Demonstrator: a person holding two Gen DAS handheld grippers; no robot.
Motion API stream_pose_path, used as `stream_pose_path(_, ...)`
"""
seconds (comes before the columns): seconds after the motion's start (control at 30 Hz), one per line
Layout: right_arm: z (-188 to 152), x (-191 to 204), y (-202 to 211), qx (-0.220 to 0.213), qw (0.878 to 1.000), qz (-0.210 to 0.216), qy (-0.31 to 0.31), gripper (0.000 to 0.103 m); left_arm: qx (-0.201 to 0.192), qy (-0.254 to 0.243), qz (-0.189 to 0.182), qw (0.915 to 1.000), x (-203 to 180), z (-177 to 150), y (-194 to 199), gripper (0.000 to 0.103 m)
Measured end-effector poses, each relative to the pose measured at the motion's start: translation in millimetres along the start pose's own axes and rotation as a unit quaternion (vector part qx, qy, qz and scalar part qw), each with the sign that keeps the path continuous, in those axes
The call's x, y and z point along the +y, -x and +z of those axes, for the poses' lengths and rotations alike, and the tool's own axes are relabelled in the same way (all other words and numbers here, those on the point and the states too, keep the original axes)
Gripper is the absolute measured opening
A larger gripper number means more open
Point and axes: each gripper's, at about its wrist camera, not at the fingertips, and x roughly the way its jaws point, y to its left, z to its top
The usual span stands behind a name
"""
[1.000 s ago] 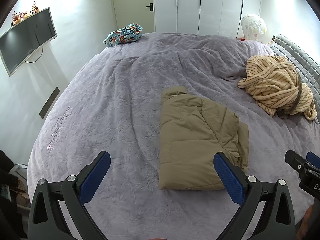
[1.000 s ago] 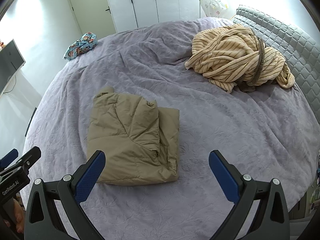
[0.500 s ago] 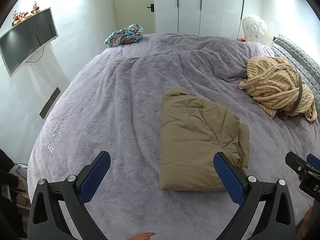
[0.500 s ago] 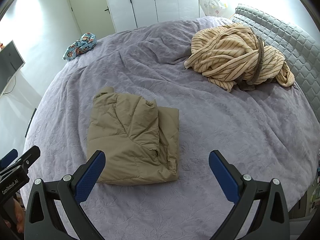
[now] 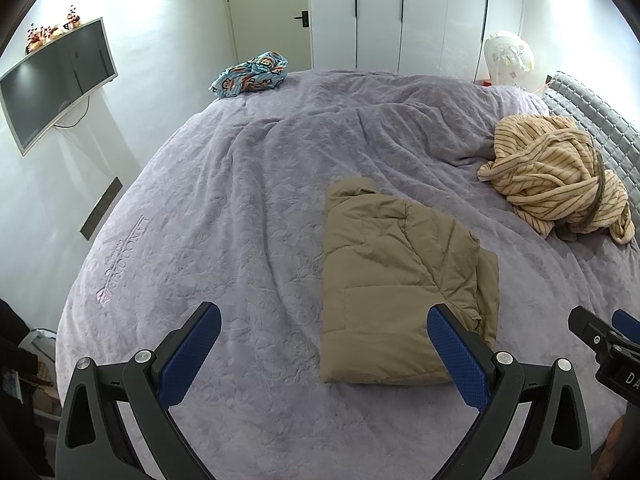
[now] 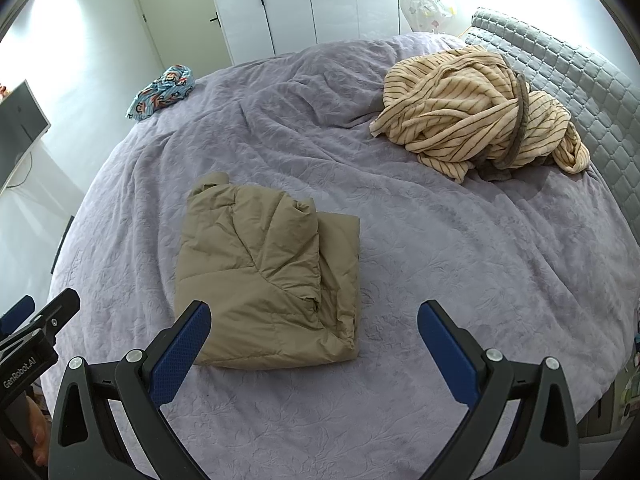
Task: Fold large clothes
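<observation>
Both tongs, left tongs and right tongs, spread wide, empty, hovering level above folded tan jacket.

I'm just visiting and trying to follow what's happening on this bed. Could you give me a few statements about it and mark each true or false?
1. The tan puffer jacket lies folded on the purple bedspread. True.
2. The right gripper clamps the jacket. False: its jaws are open, holding nothing.
3. The striped beige robe is neatly folded. False: it is a crumpled heap near the headboard.
4. The left gripper is open. True.
</observation>
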Motion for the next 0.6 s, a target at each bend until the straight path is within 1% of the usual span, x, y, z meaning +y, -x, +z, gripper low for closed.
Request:
stream_pose_path(0.47,-1.8,1.1,-0.1,0.001,1.0,0.0,0.0,0.103,0.0,-0.002,0.0,1.0,-4.2,1.3,0.0,0.103)
stream_pose_path(0.6,-2.9,1.6,-0.5,0.002,1.0,0.001,0.0,0.103,0.001,0.0,-0.003,1.0,0.6,2.8,3.5,0.103)
